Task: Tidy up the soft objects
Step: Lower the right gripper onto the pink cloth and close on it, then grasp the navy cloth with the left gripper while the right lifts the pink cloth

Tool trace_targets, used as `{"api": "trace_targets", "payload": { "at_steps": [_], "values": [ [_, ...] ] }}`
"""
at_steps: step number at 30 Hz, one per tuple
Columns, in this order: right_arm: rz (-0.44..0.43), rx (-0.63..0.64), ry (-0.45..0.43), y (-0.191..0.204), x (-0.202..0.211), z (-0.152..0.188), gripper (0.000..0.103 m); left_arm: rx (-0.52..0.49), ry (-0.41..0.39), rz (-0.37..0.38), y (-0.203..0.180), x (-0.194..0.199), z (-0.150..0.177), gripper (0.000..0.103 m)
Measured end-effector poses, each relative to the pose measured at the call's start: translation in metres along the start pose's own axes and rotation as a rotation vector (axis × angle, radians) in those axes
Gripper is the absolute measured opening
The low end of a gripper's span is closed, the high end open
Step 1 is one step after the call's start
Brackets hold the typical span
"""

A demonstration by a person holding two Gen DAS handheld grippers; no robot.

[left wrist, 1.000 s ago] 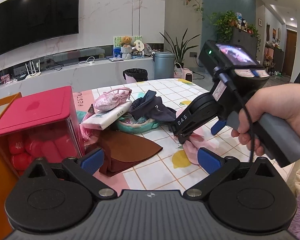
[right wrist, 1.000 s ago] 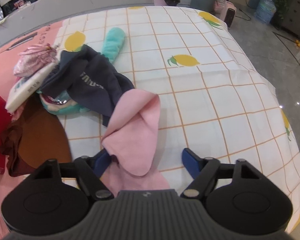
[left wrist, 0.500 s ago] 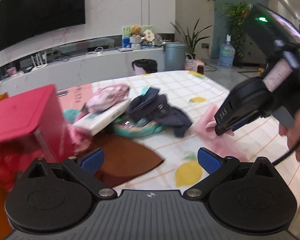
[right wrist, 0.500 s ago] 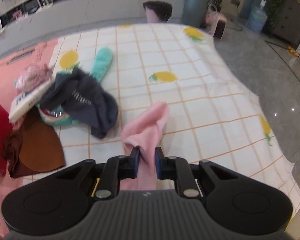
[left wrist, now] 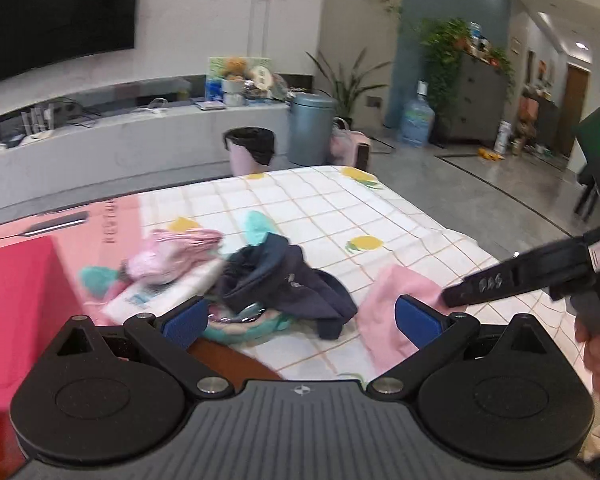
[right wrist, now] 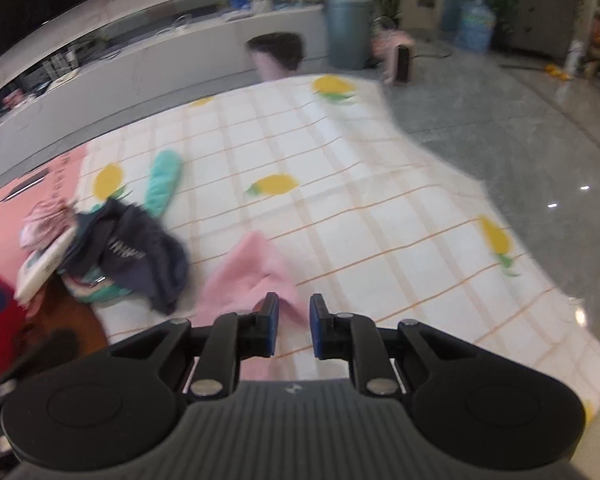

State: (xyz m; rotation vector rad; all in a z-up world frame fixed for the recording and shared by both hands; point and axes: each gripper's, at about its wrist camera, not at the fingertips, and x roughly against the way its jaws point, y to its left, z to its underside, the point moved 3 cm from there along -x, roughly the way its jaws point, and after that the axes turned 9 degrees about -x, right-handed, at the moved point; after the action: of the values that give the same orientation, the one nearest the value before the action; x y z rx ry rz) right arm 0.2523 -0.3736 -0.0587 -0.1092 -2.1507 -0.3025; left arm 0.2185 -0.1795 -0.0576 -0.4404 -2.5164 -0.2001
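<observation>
A pink cloth [right wrist: 252, 276] lies on the checked tablecloth; it also shows in the left wrist view [left wrist: 392, 304]. My right gripper [right wrist: 293, 326] is narrowed on the cloth's near edge, with a small gap between the pads. In the left wrist view the right gripper [left wrist: 452, 300] meets the cloth at its right side. My left gripper [left wrist: 300, 318] is open and empty, above the pile. The pile holds a navy garment [left wrist: 284, 284], a pink frilly piece [left wrist: 164, 256], a teal item [right wrist: 162, 182] and a brown cloth [left wrist: 236, 360].
A red box [left wrist: 16, 304] stands at the left. A white packet [left wrist: 156, 296] lies in the pile. The table's right edge [right wrist: 540, 280] drops to a grey floor. A bin [left wrist: 250, 154] and a grey can [left wrist: 310, 128] stand beyond the table.
My right gripper closed on the pink cloth and pulled back with it; its pads now stand slightly wider. My left gripper rose and turned right, staying open.
</observation>
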Motion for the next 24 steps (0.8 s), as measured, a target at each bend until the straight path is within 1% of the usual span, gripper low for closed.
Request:
{"api": "trace_targets", "payload": {
  "at_steps": [2, 3, 4, 6, 8, 10, 12, 13, 14, 16, 18, 20, 21, 22, 24],
  "values": [
    [-0.029, -0.011, 0.03, 0.002, -0.004, 0.003, 0.015, -0.022, 0.001, -0.002, -0.003, -0.011, -0.004, 0.103],
    [-0.027, -0.015, 0.042, 0.001, -0.007, 0.003, 0.015, -0.042, -0.002, -0.002, -0.006, -0.016, -0.004, 0.103],
    [-0.019, -0.026, 0.046, 0.001, -0.01, 0.003, 0.018, -0.07, -0.006, -0.007, -0.009, -0.021, -0.006, 0.103],
    [-0.005, -0.067, 0.049, -0.003, -0.014, 0.003, 0.019, -0.128, -0.014, -0.047, -0.015, -0.03, -0.008, 0.103],
    [-0.009, -0.113, 0.069, -0.008, -0.019, 0.002, 0.023, -0.177, -0.02, -0.081, -0.018, -0.036, -0.009, 0.103],
    [-0.006, -0.142, 0.084, -0.012, -0.021, 0.003, 0.038, -0.216, -0.025, -0.095, -0.021, -0.043, -0.01, 0.103],
    [0.019, -0.132, 0.069, -0.012, -0.019, 0.002, 0.046, -0.251, -0.009, -0.104, -0.021, -0.054, -0.01, 0.103],
    [0.036, -0.115, 0.05, -0.012, -0.017, 0.001, 0.049, -0.265, 0.001, -0.1, -0.021, -0.058, -0.01, 0.103],
    [0.05, -0.101, 0.038, -0.011, -0.016, 0.0, 0.05, -0.275, 0.01, -0.093, -0.021, -0.062, -0.009, 0.103],
    [0.047, -0.105, 0.038, -0.012, -0.016, -0.001, 0.052, -0.288, 0.01, -0.072, -0.021, -0.068, -0.007, 0.103],
    [0.029, -0.124, 0.064, -0.015, -0.019, 0.0, 0.052, -0.305, -0.003, -0.071, -0.021, -0.071, -0.005, 0.059],
    [0.036, -0.118, 0.083, -0.015, -0.024, 0.001, 0.053, -0.321, 0.03, -0.066, -0.024, -0.078, -0.003, 0.046],
    [0.039, -0.107, 0.087, -0.015, -0.025, 0.002, 0.053, -0.317, 0.066, -0.063, -0.024, -0.082, -0.001, 0.037],
    [0.039, -0.1, 0.091, -0.014, -0.026, 0.002, 0.053, -0.307, 0.103, -0.08, -0.024, -0.086, 0.001, 0.033],
    [0.025, -0.097, 0.093, -0.013, -0.027, 0.003, 0.053, -0.303, 0.089, -0.121, -0.023, -0.083, 0.002, 0.011]
  ]
}}
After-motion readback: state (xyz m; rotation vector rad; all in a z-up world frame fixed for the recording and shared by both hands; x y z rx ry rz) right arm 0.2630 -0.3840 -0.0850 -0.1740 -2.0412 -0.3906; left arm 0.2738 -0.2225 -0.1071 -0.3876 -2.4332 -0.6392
